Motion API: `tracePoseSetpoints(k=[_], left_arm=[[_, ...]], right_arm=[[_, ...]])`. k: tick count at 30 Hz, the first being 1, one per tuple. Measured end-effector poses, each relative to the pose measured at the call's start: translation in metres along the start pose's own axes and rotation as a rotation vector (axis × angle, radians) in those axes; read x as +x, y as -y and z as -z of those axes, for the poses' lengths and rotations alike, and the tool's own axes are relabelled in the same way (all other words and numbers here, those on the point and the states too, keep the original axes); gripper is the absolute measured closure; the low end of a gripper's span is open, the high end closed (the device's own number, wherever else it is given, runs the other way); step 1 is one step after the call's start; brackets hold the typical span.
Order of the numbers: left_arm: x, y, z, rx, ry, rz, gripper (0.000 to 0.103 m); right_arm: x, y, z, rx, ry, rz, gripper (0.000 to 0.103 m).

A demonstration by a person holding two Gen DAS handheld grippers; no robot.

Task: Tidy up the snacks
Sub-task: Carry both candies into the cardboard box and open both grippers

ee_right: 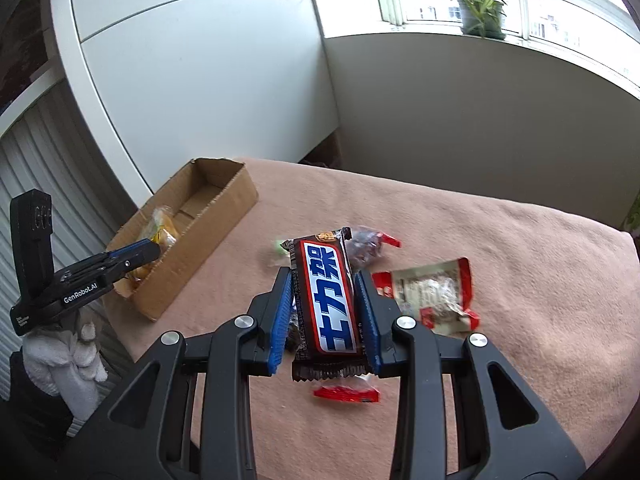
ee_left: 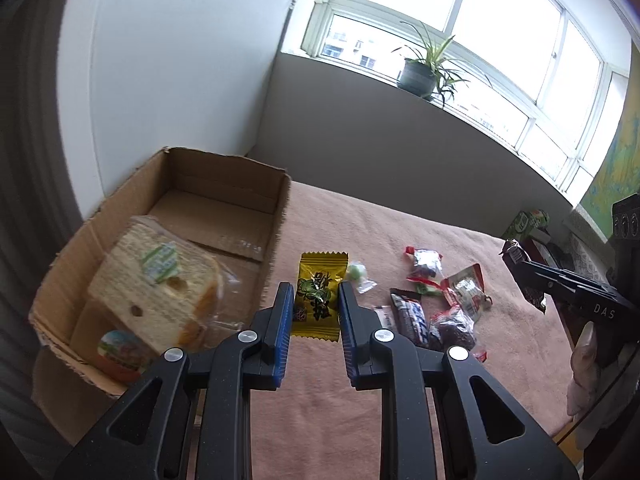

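- Brown chocolate bar with blue-and-white label is clamped lengthwise in the right gripper, lifted above the pink blanket, right of the open cardboard box.
- Left gripper is pinched on a yellow foil sachet, just right of the box.
- Step: carry phase, by my read.
- Next: both go over the box rim, then release clear of the wrapped sponge cake inside.

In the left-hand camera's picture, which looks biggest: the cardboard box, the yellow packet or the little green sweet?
1. Cardboard box.
2. Yellow packet, though it sits close to the camera, which flatters it.
3. Green sweet, plainly the smallest.
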State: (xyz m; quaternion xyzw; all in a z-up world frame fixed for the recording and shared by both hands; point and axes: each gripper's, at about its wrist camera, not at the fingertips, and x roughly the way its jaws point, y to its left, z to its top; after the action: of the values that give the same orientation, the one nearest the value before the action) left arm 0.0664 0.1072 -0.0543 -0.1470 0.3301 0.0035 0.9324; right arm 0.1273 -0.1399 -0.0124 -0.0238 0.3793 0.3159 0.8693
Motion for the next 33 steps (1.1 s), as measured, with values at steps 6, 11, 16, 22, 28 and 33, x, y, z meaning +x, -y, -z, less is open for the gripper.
tracePoseSetpoints(k=[6,11,16,22,28,33], left_arm=[[-0.015,-0.038,0.0,-0.063,0.031,-0.066,0.082],[-0.024,-0.062,0.0,-0.102,0.051,-0.11,0.082],[-0.028,-0.078,0.003,-0.133,0.065,-0.144,0.082],[-0.027,-0.094,0.003,-0.159,0.066,-0.168,0.082],[-0.022,-0.103,0.003,-0.176,0.059,-0.178,0.082],[-0.019,-0.105,0.0,-0.181,0.057,-0.174,0.079]], right_arm=[[0.033,-0.05,-0.021,-0.078,-0.019,-0.069,0.07],[0.062,-0.087,-0.034,-0.125,-0.045,-0.117,0.07],[0.09,-0.121,-0.045,-0.169,-0.069,-0.149,0.07],[0.123,-0.146,-0.054,-0.189,-0.109,-0.178,0.07],[0.15,-0.162,-0.054,-0.207,-0.15,-0.181,0.07],[0.158,-0.162,-0.054,-0.189,-0.155,-0.179,0.059]])
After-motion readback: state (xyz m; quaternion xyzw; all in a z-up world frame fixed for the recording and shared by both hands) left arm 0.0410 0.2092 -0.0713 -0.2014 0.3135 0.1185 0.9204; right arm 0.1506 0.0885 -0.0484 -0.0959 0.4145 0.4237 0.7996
